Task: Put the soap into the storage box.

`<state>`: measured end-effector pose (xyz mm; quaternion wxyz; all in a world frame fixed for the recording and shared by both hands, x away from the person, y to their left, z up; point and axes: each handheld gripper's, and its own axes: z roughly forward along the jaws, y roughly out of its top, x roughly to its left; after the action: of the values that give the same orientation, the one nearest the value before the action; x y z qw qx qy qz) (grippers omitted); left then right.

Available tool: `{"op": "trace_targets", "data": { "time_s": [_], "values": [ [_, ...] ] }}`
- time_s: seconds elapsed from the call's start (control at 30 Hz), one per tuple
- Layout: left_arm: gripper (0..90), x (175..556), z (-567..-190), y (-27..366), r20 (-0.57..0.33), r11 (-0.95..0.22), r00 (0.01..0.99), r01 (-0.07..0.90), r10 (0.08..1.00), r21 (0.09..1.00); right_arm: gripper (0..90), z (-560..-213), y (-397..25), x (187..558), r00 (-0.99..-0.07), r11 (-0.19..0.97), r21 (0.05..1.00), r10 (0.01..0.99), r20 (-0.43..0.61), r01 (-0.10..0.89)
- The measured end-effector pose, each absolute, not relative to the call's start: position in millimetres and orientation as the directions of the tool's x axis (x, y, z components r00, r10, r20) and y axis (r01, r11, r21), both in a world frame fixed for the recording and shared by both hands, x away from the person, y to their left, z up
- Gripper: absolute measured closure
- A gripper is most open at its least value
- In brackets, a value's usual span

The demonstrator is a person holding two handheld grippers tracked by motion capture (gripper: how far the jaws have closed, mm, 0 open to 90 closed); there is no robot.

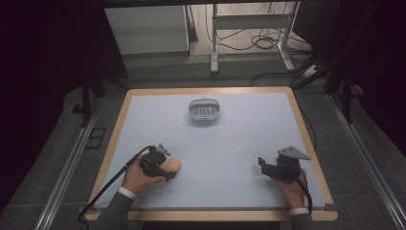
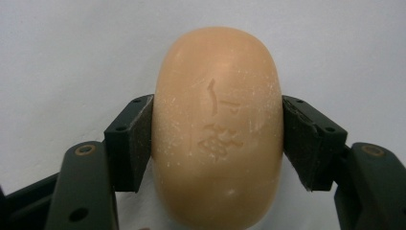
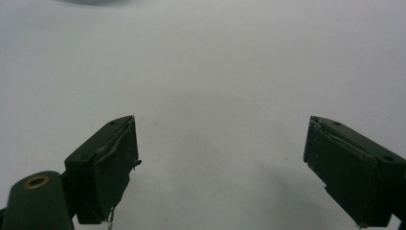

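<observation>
Soap [image 2: 218, 129] sits clamped in the left claw [image 2: 218, 139], the two black jaws pressing its long sides so that both rounded ends stick out past them. The left gripper view brings out what the high view cannot: the bar is peach-coloured and oval, with stamped characters sunk into its upper face and a pale powdery scuffing over the surface. It also shows the pale blue mat [image 2: 72, 48] close behind the bar, though whether the soap rests on it or is lifted clear cannot be told.

From the high view the same soap [image 1: 171, 166] is just a small tan lump at about 8 o'clock on the counter [image 1: 117, 124], poking out of the left claw [image 1: 165, 168] toward 3 o'clock. That view alone gives the layout: the mat covers most of the wood-edged counter, a dish [image 1: 204, 109] with a slotted insert stands near 12 o'clock, well apart from both hands, and the right claw [image 1: 262, 165] hovers around 4 o'clock, pointing toward 9 o'clock. Sleeved forearms come in from 6 o'clock, with a cable trailing off the left gripper.

The right gripper view settles the right claw [image 3: 221, 163]: its jaws stand wide apart with nothing between them, bare mat beneath, and worn, peeling pads [image 3: 115, 167] on the inner faces.
</observation>
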<state>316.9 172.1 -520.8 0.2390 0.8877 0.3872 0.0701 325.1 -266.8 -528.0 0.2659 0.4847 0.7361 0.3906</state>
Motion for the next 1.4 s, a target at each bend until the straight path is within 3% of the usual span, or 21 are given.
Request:
{"op": "trace_targets", "data": {
  "time_s": [1.4],
  "values": [
    [32.9, 327.2, -487.1, 173.9, -0.055, -0.543, 0.685, 0.622, 0.727, 0.565, 11.8, -528.4, -266.7, 326.3, -0.383, 0.224, 0.828, 0.924, -0.013, 0.513]
  ]
}}
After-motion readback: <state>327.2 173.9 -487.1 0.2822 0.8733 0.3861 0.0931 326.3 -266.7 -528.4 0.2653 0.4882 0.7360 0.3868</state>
